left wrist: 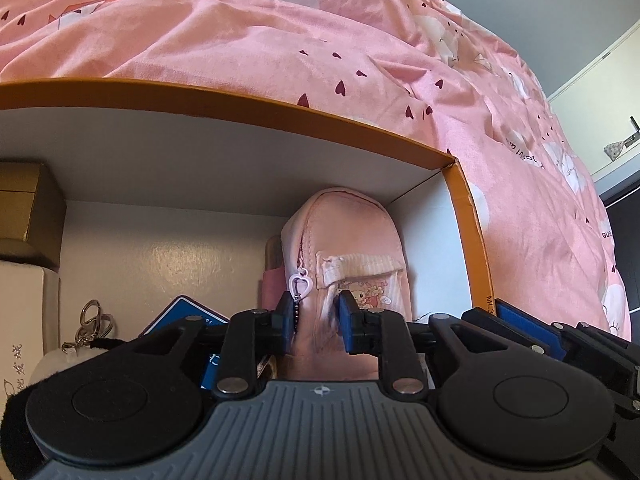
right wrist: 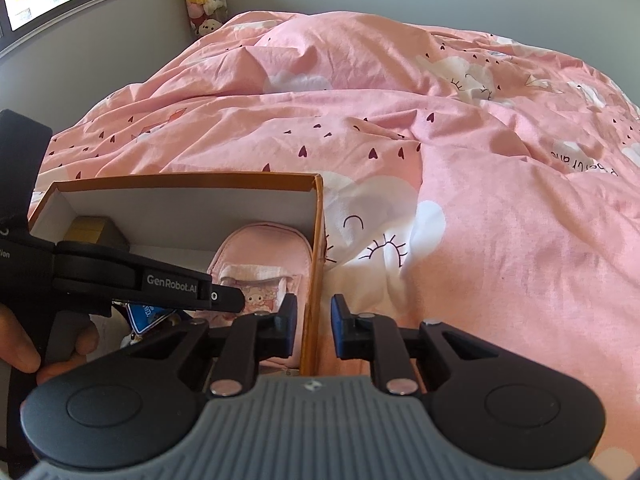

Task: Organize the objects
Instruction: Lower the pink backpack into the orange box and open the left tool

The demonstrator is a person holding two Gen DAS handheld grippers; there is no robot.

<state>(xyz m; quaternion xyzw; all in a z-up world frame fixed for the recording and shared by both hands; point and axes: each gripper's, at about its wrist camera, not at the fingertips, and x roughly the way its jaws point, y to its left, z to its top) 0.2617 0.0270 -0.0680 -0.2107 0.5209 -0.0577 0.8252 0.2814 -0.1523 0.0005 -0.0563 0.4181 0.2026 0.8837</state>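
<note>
Nearest, the left hand-held gripper (left wrist: 314, 322) has its jaws slightly apart around the pink pouch (left wrist: 352, 240), which lies in the orange box's (left wrist: 466, 216) right corner. The right hand-held gripper (right wrist: 314, 326) straddles the box's right wall, jaws narrowly apart. Keyrings (left wrist: 94, 320), a blue card (left wrist: 180, 314) and gold carton (left wrist: 28, 200) crowd the left; beyond, the bed's pink duvet (right wrist: 440, 140).

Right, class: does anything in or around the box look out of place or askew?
The box gapes slightly at its far right corner. The pouch lies tilted in that corner rather than flat. Oddest of all, the right gripper straddles the box's side wall, one finger inside and one outside.
</note>
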